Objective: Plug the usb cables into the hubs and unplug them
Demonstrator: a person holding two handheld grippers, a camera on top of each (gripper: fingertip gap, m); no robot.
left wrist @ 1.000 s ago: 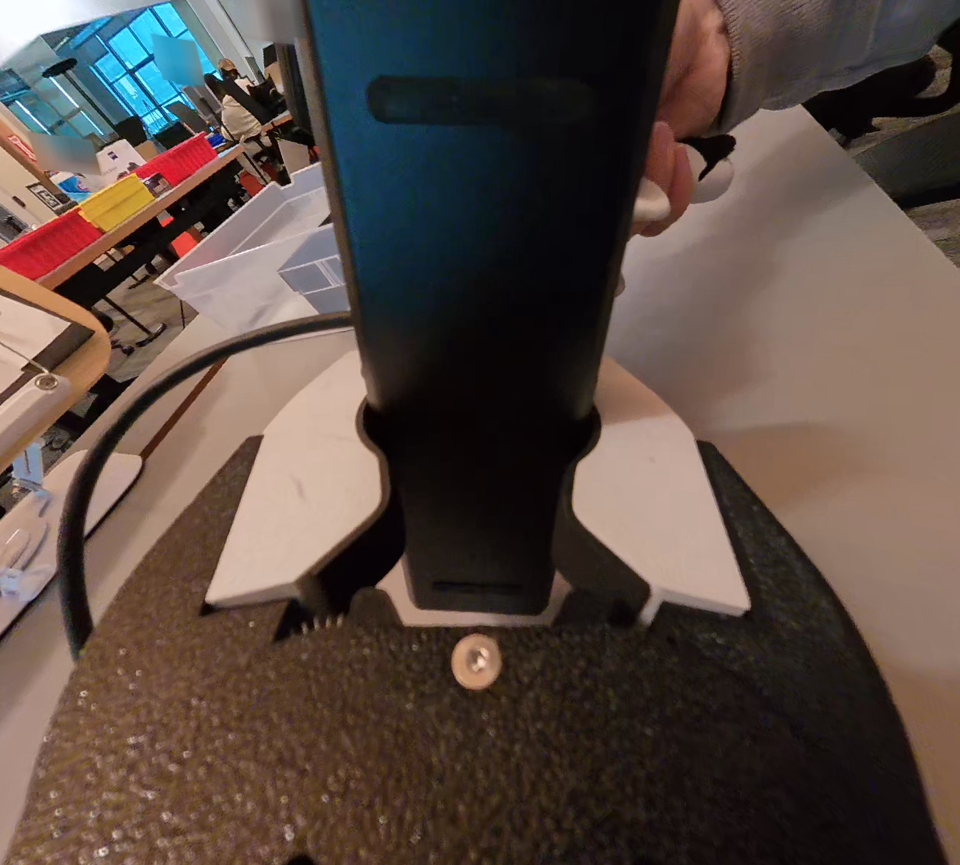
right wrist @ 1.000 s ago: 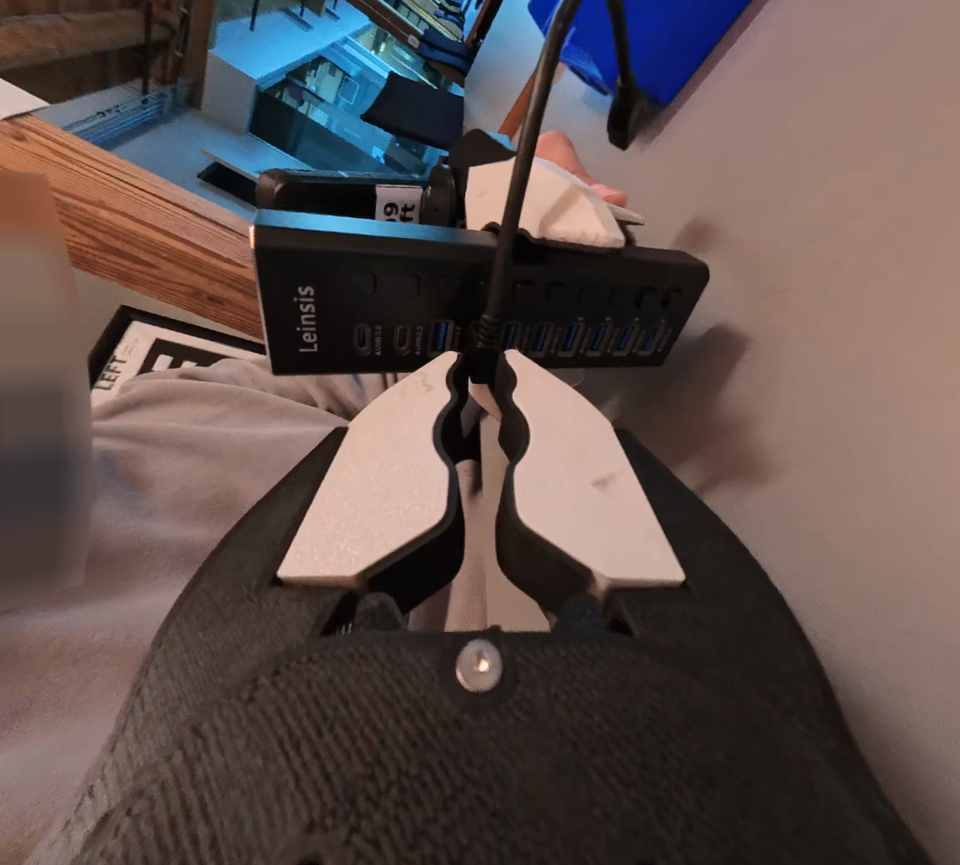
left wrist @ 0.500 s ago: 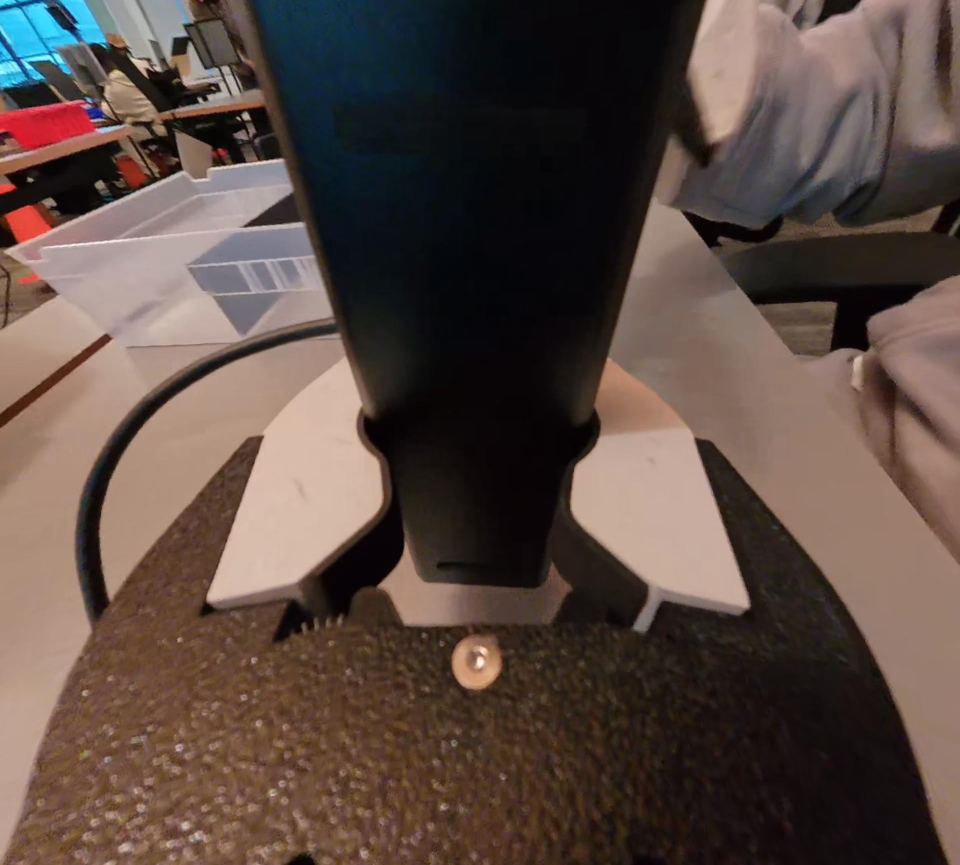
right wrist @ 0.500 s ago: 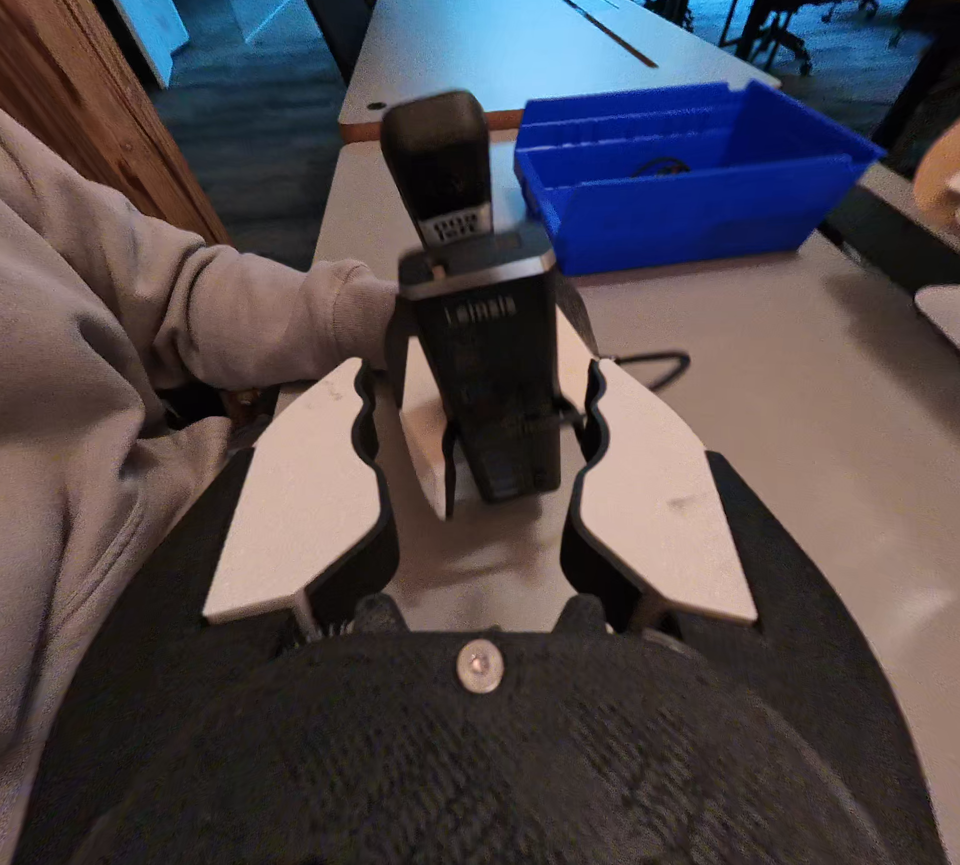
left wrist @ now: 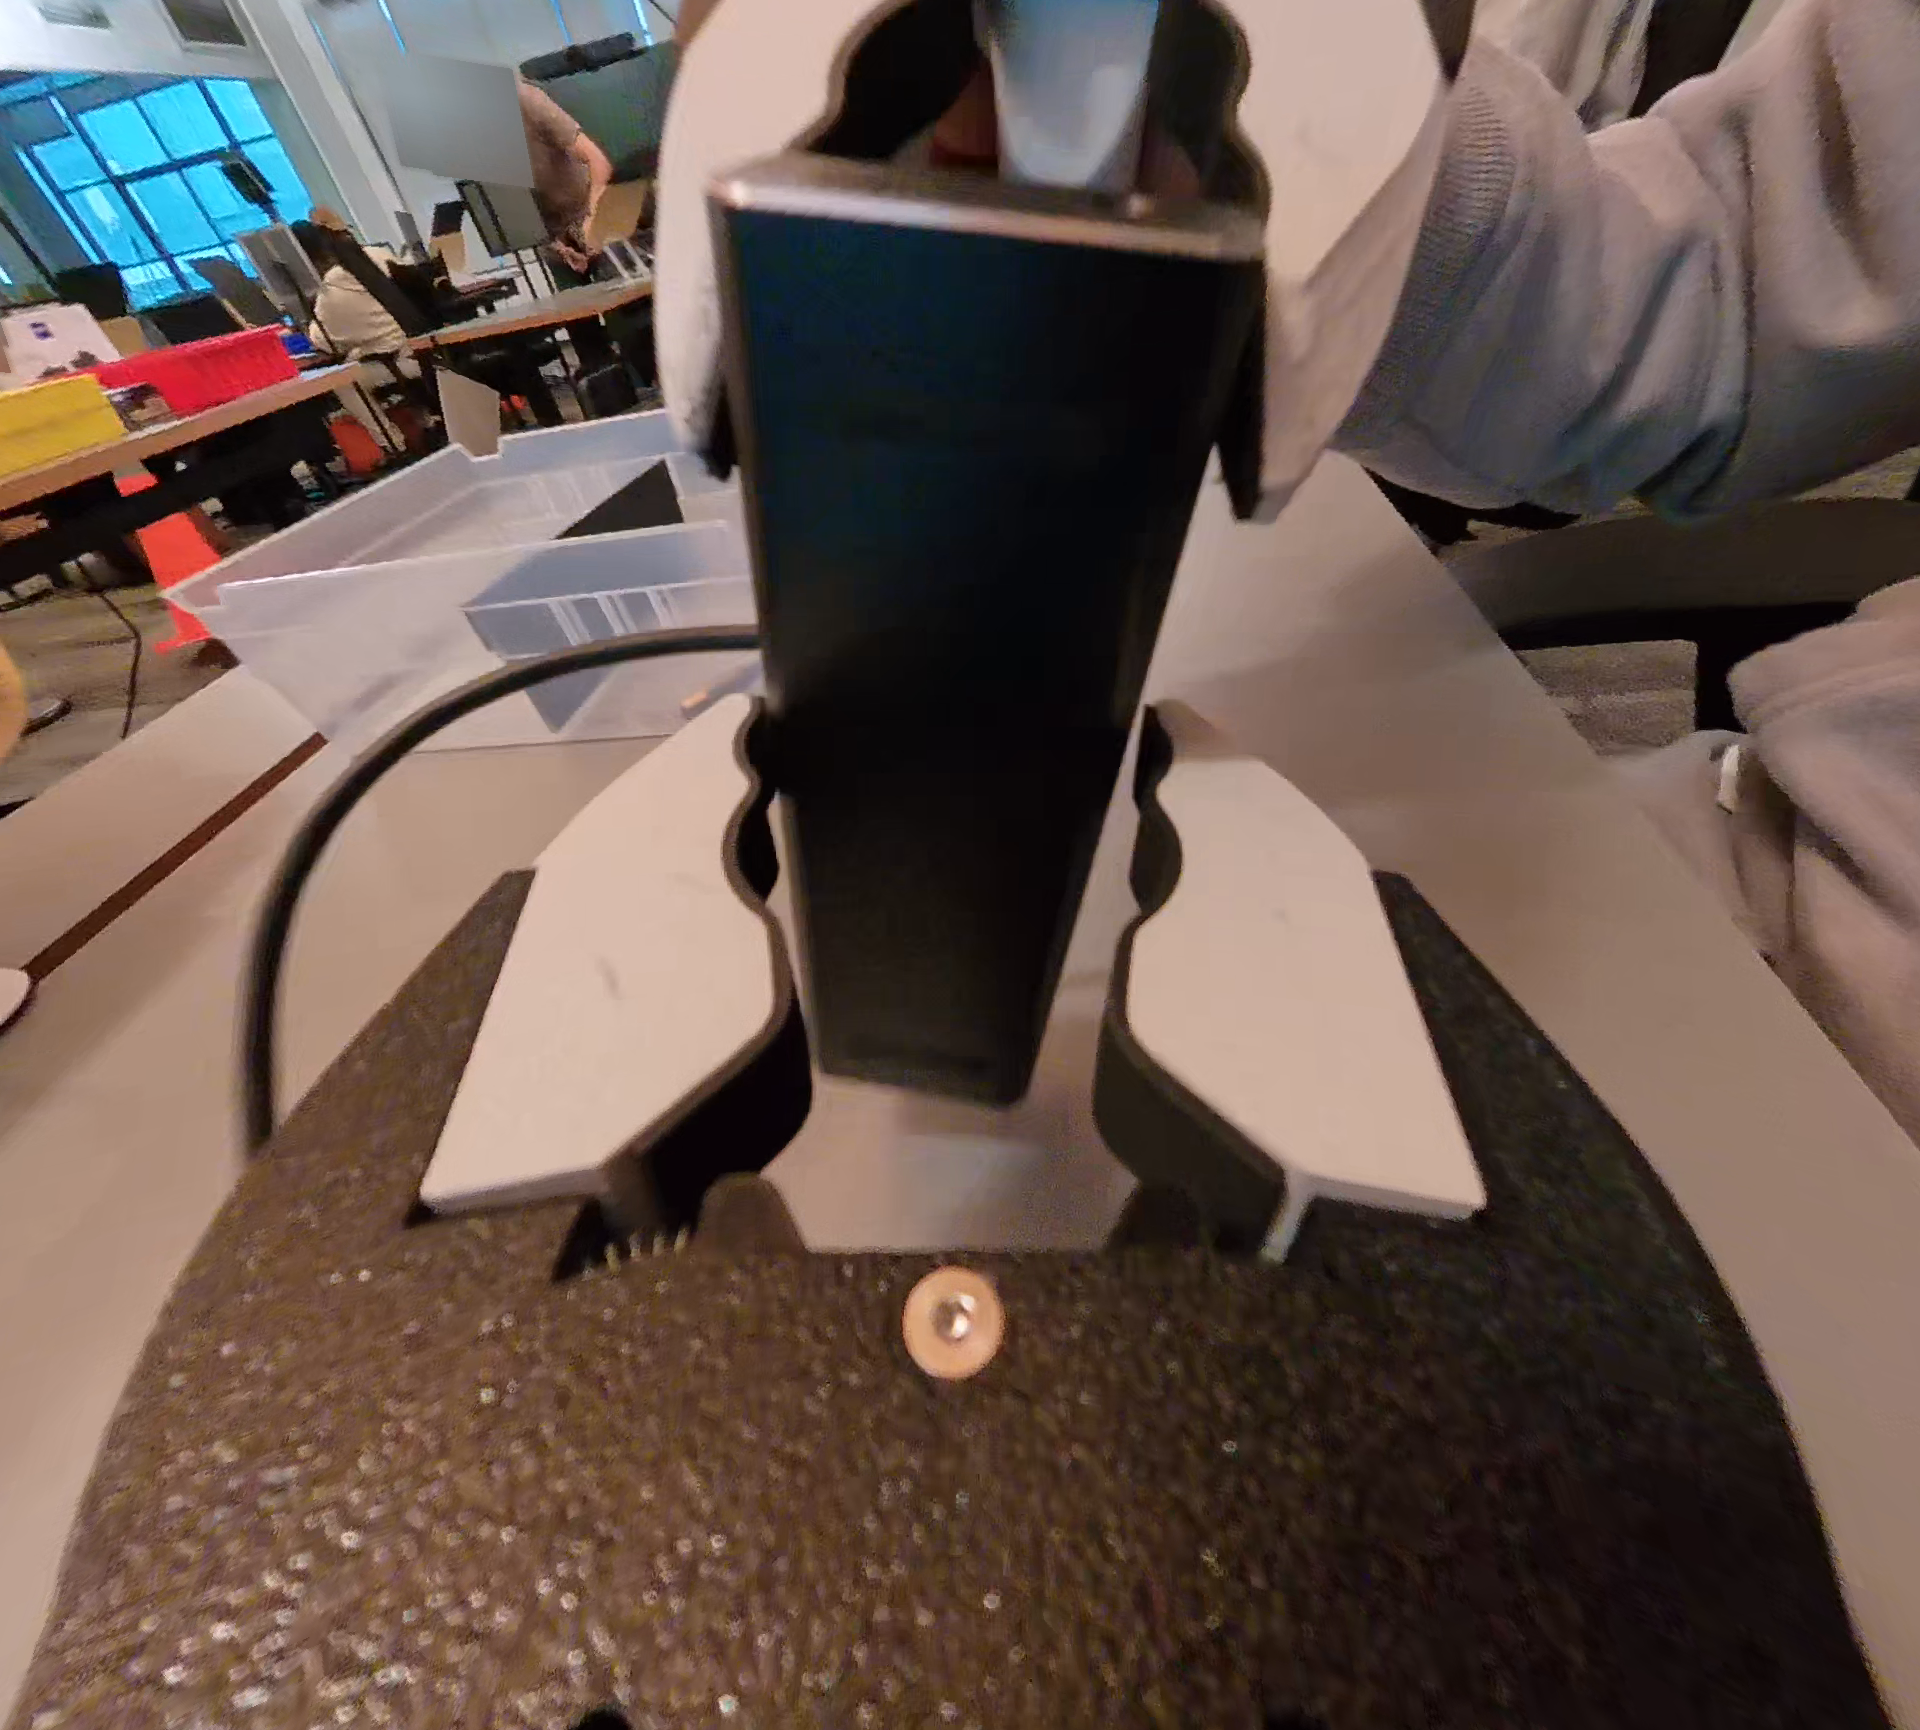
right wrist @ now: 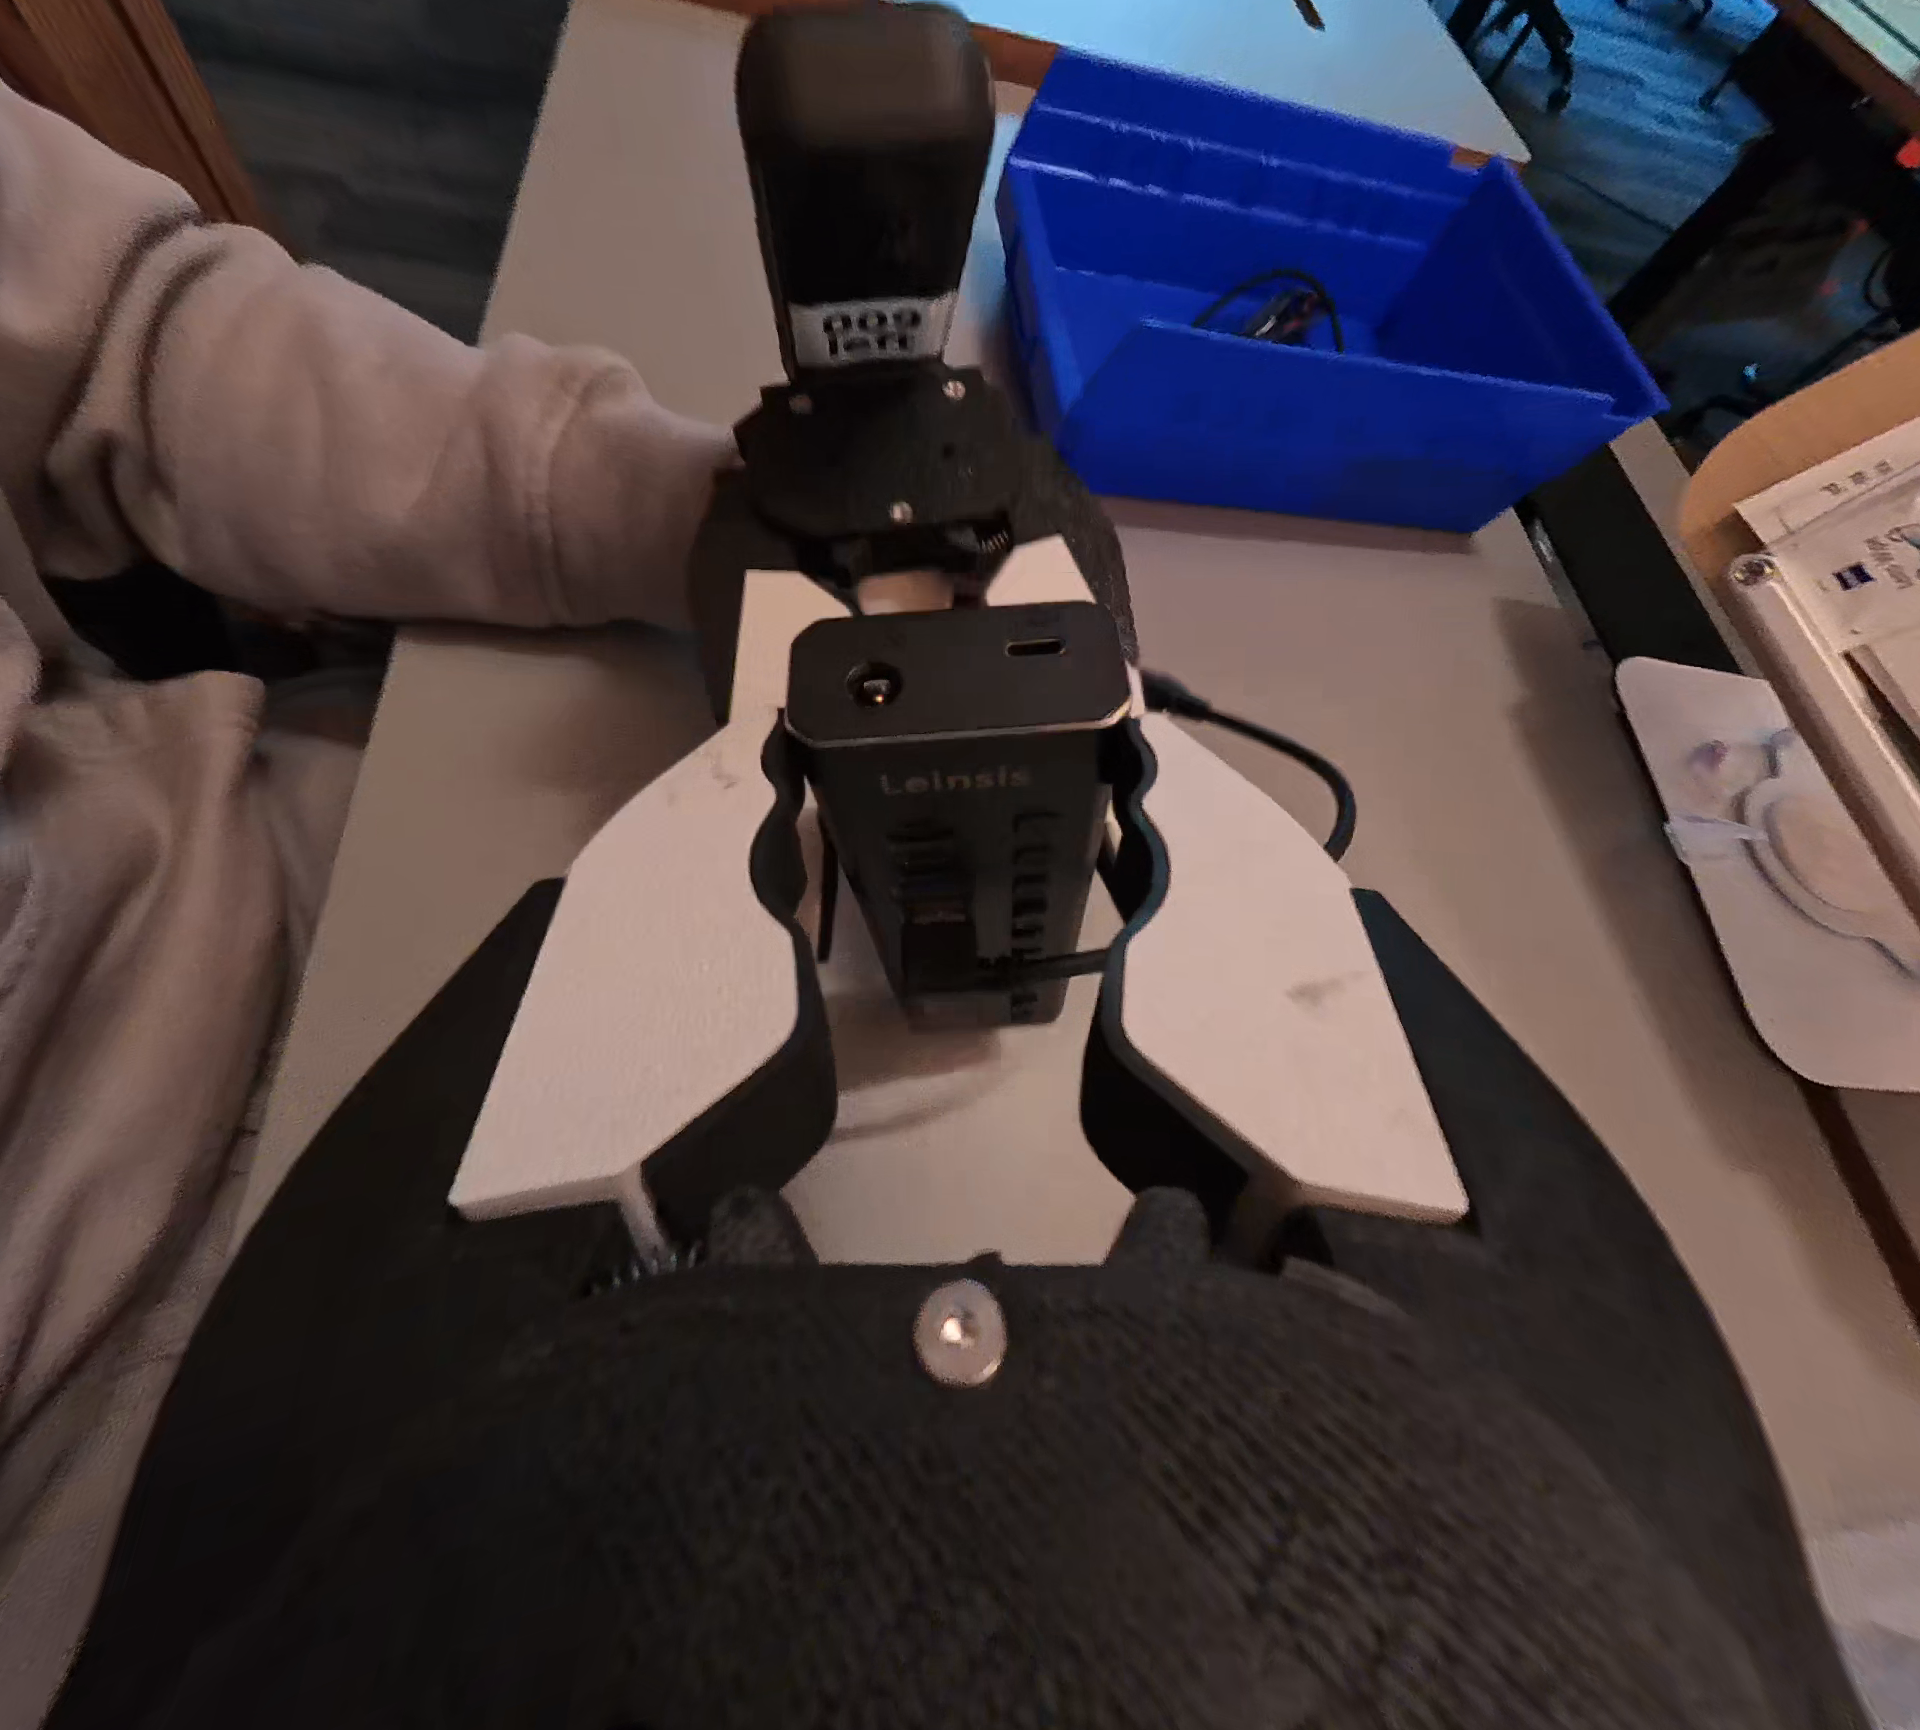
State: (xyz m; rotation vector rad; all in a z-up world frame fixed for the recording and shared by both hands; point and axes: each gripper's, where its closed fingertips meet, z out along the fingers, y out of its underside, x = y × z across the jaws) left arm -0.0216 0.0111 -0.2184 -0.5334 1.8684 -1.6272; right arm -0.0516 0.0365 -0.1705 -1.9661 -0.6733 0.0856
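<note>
Hub upright on table, cable plugged near base; unplugging left. Right gripper fingers straddle hub top, apparently touching; left gripper fingers open beside base

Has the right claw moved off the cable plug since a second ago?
Yes. The right claw now straddles the black rectangular USB hub lengthwise, facing the blue plastic bin.

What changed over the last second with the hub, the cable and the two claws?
The right claw let go of the cable, swung round and now straddles the hub, open. The left claw, clamped on the hub a second ago, has opened. The cable stays plugged in.
</note>
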